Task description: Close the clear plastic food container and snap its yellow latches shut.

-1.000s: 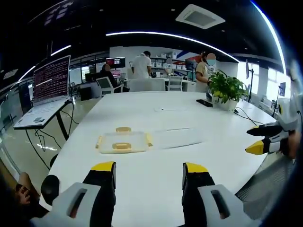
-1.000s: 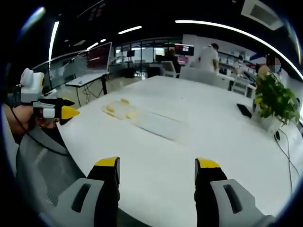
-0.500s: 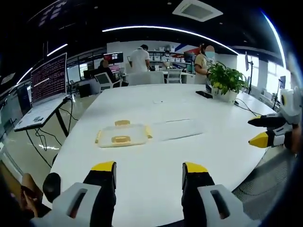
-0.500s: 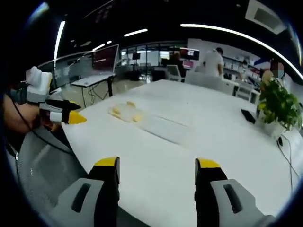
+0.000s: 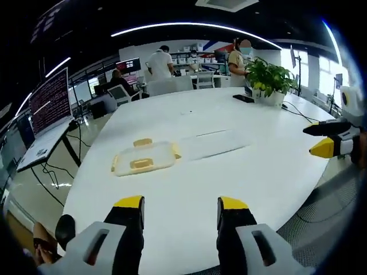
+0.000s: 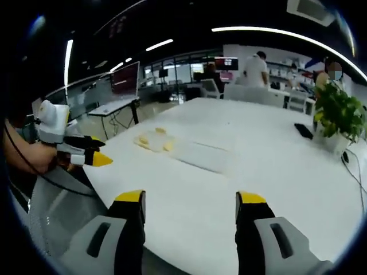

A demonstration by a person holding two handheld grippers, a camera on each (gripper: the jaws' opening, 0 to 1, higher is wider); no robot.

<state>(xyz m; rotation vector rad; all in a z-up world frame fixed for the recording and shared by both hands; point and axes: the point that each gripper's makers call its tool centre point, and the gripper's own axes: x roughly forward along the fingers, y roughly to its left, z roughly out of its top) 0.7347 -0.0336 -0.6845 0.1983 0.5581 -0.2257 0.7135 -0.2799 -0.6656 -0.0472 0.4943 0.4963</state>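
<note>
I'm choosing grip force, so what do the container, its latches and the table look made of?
Container: likely thin clear plastic; the white table shows through it, and its lid lies open flat beside it. Latches: opaque yellow, probably hard plastic. Table: smooth white top with a slight sheen, perhaps laminate; the look leaves this open.

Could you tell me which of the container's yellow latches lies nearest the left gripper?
The near-side latch, on the container edge facing the left gripper. The far latch sits on the opposite edge, towards the table's middle.
</note>
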